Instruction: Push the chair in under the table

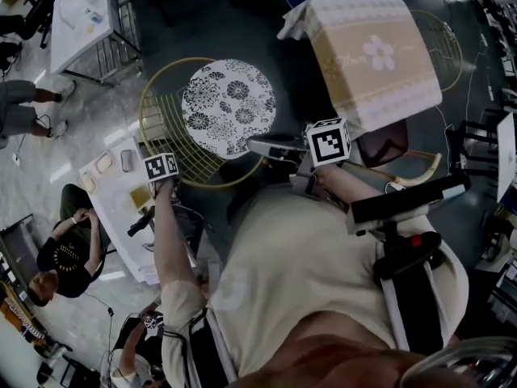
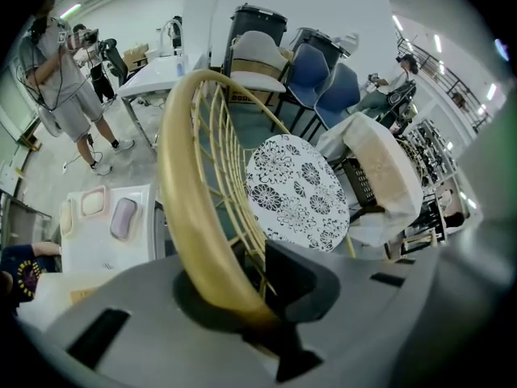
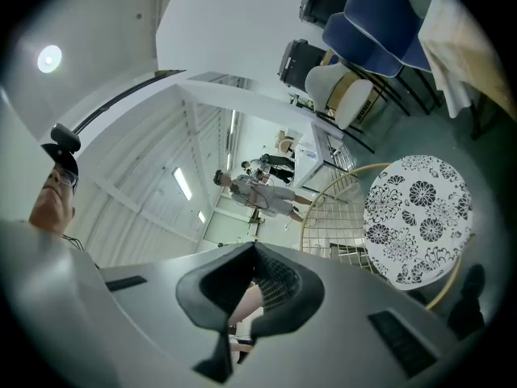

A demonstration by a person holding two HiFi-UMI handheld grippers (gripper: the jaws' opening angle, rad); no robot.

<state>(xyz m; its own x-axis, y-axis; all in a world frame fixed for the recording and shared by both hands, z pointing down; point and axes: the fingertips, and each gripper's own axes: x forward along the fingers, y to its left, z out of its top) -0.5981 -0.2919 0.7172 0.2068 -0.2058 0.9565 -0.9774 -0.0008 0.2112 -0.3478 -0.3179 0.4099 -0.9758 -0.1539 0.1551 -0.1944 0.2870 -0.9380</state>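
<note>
chair (image 1: 229,107) near table (image 1: 380,71) edge, floor (image 1: 297,87) between

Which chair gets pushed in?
Find the beige-draped table. The chair stands just left of it in the head view. Unlike the blue chairs behind, it has a gold wire back and a round black-and-white floral seat.

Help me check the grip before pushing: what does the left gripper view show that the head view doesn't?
Only the left gripper view: the left claw with its jaws shut on the gold chair rim. In the head view that grip is hidden under the cube.

Only the head view: the right claw beside the cushion, both marker cubes and the person's arms.

Both: the floral cushion, the wire back and the cloth-covered table beyond.
</note>
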